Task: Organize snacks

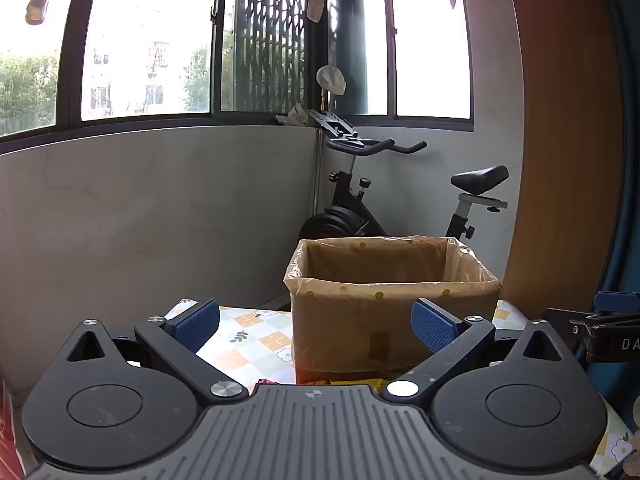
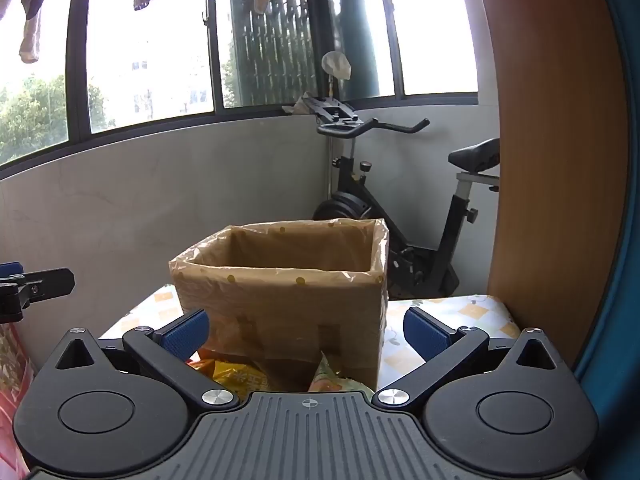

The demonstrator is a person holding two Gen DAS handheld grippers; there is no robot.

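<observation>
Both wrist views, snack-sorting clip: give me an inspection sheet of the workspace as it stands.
Surface: table under a floral checked cloth.
Job's things: cardboard box lined with a plastic bag, open-topped; snack packets lying in front of it, none held.
Clutter: nothing seen.
Grippers: left gripper and right gripper open, nothing between the pads.
Cables: nothing seen.
Surroundings: exercise bike behind the table, windows, hanging laundry, wooden panel.
</observation>
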